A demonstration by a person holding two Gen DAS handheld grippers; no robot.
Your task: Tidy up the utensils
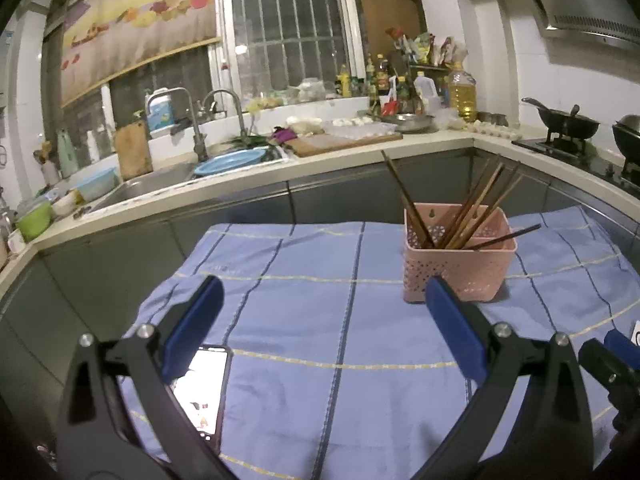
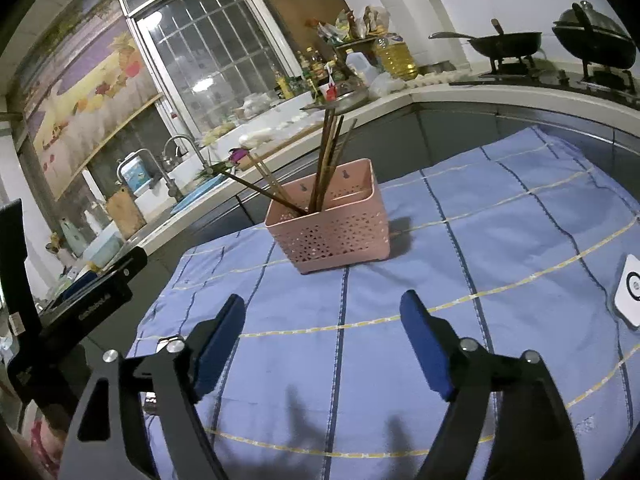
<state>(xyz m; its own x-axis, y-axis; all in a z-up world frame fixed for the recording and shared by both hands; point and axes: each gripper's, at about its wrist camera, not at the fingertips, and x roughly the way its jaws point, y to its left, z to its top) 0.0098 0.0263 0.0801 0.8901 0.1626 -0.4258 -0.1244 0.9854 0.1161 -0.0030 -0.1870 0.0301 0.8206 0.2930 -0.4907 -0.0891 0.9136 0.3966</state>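
Both my left tool (image 1: 320, 312) and right tool (image 2: 322, 328) gape wide, empty; the chopsticks (image 2: 326, 168) (thin, stiff, slippery-looking) I'd pinch mid-shaft above the pink basket (image 2: 340, 232).

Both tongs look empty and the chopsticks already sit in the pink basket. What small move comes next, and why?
Probably ease both tongs back and finish. The left tongs and right tongs are open and hold nothing, the chopsticks stand in the pink basket, and no loose utensil shows on the blue cloth.
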